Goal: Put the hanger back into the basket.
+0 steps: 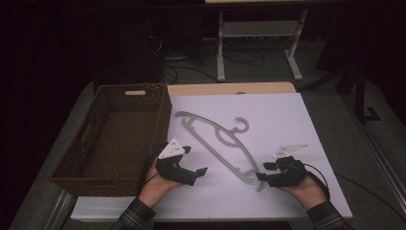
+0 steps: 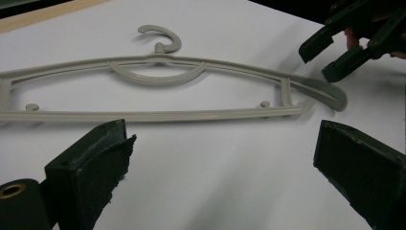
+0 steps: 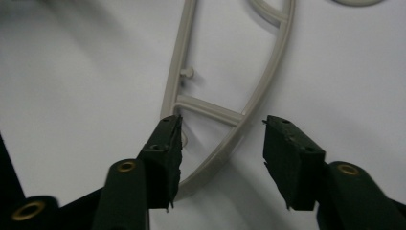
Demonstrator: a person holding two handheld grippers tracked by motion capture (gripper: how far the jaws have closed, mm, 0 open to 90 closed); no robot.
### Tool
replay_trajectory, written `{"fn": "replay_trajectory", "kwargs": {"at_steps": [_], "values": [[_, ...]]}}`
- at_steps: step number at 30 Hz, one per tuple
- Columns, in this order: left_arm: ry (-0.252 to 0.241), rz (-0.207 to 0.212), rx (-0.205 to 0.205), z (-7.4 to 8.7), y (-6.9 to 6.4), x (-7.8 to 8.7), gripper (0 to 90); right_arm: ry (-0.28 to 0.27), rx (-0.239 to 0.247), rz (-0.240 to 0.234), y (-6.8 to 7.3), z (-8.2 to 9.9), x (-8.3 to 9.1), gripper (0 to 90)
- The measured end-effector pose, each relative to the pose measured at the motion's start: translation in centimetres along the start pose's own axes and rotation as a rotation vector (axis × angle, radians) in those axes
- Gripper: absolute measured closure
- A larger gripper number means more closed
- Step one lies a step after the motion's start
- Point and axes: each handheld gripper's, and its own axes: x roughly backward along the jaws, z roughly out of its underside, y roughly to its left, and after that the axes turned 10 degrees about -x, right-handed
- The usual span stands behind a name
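Hanger lay flat on the white tabletop, centre frame, long axis running upper left to lower right, hook toward upper right. My right hand-held gripper straddled its lower-right tip, spread, not pinching; that tip partly hidden. My left hand-held gripper spread, empty.

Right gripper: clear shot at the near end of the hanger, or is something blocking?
Likely yes. The right gripper is open with its jaws either side of the hanger tip, not yet pressing; only bare white sheet around it.
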Motion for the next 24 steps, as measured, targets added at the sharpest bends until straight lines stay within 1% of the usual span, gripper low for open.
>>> {"fn": "replay_trajectory", "kwargs": {"at_steps": [2, 6, 10, 14, 16, 20, 24], "values": [[-0.001, -0.001, 0.002, 0.0, 0.0, 0.0, 4.7, 0.020, -0.008, 0.011, 0.1, 0.0, -0.4, 52.5], [-0.003, 0.001, 0.000, 0.0, -0.1, 0.1, 5.1, 0.033, -0.019, 0.044, 0.1, -0.3, -0.9, 58.9], [-0.011, -0.001, 0.010, -0.1, 0.0, 0.2, 5.1, 0.063, -0.033, 0.047, 0.1, -0.3, -1.3, 62.5], [-0.004, -0.002, 0.005, -0.1, 0.0, 0.1, 5.2, 0.075, -0.054, 0.034, 0.0, -0.4, -1.4, 67.2], [-0.005, -0.002, 0.005, -0.1, 0.0, 0.1, 5.2, 0.090, -0.065, 0.031, 0.1, -0.5, -1.6, 69.1], [-0.005, 0.000, 0.005, -0.1, 0.0, 0.1, 5.4, 0.093, -0.059, 0.057, 0.2, -0.7, -1.5, 72.6], [-0.006, 0.005, 0.008, -0.1, 0.0, 0.1, 5.4, 0.094, -0.068, 0.061, -0.3, -0.7, -1.3, 73.6]]}}
